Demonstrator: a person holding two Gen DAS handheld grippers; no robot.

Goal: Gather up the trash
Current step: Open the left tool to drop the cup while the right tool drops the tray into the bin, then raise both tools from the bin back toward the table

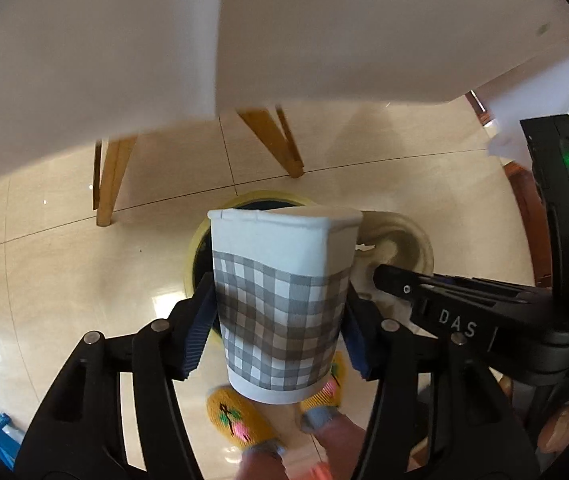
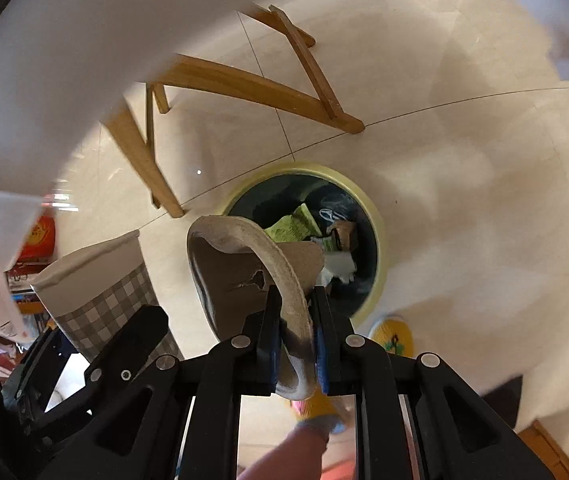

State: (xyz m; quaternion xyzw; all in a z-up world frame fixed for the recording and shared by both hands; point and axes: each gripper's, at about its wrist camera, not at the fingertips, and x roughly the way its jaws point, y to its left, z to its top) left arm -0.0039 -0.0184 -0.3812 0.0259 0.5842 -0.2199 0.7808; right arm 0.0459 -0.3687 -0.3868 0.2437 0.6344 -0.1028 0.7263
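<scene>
Pinching a checked paper cup (image 1: 280, 304) across its belly, left claw (image 1: 276, 320) pressed onto both walls, rim already squashed out of round. Hanging upright over the floor, cup just short of the bin (image 1: 204, 240) mouth below. Reads as light, thin and easily crushed, probably empty; best held low on the body or near the stiffer base, with only enough squeeze to stop a slip.

Clamping a brown pulp bowl (image 2: 240, 264) by its rim, right claw (image 2: 294, 344) closed tight on that edge, bowl dangling sideways right at the near lip of the bin (image 2: 380, 240). Torn spot showing in the wall, so soft, fibrous, weak when bent; rim looks the sturdiest place to grip. Weighing next to nothing, likely to fall straight once let go.

Further out: bin lined dark, yellow-rimmed, holding wrappers and scrap paper. Wooden desk legs (image 2: 144, 160) just behind, white top overhead. Yellow slippers (image 1: 240, 420) on the tiles underneath.
</scene>
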